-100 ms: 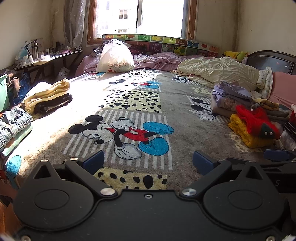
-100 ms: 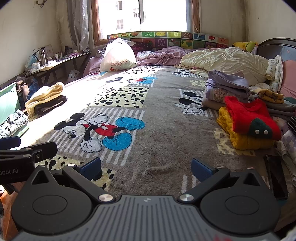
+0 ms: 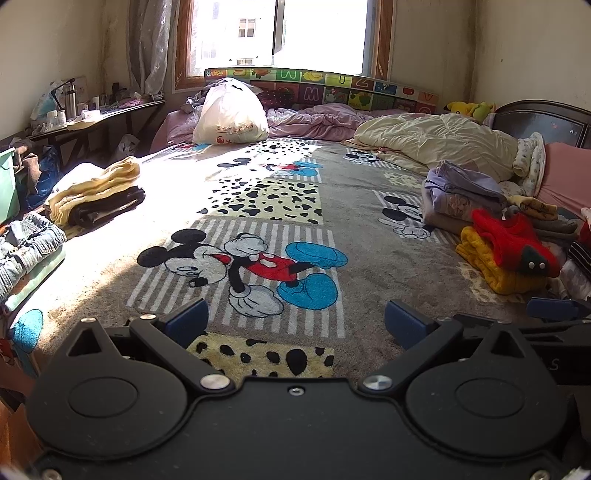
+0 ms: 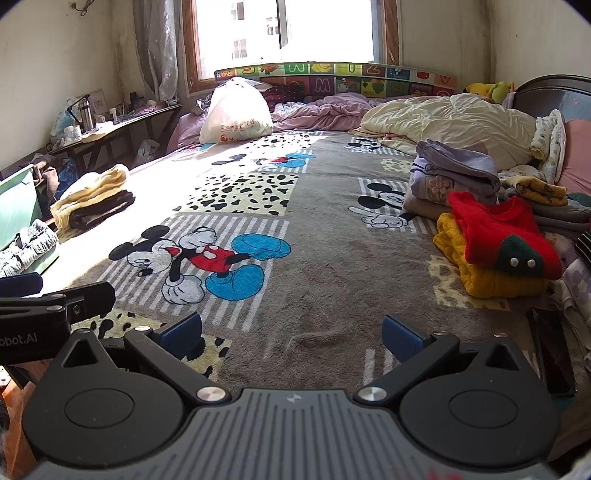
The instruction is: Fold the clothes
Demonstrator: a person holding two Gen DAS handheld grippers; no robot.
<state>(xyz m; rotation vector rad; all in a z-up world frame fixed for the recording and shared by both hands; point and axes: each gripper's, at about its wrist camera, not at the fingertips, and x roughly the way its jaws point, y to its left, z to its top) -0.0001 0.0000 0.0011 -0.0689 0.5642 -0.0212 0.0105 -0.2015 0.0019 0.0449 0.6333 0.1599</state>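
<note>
Sunlight from the window (image 3: 280, 33) falls across a wide bed covered by a plush grey blanket (image 3: 354, 258) printed with cartoon mice, stripes and spotted cream panels. Along the bed's right edge lies the clothing: a fuzzy red garment (image 4: 506, 236) with a dark green patch and two white buttons sits on top of a thick folded yellow one (image 4: 480, 273), and behind them is a stack of soft lavender clothes (image 4: 454, 173). Near the left edge a cream towel-like fold (image 3: 92, 184) rests on a dark garment, with crumpled denim (image 3: 26, 247) closer to the near-left corner. A bulging white plastic bag (image 3: 231, 114) and a puffy cream quilt (image 3: 436, 142) lie by the far edge. A flat black phone (image 4: 552, 354) lies at the near-right edge. The left gripper (image 3: 295, 321) and right gripper (image 4: 291, 332) both hover over the blanket with blue-padded jaws spread wide, holding nothing.
</note>
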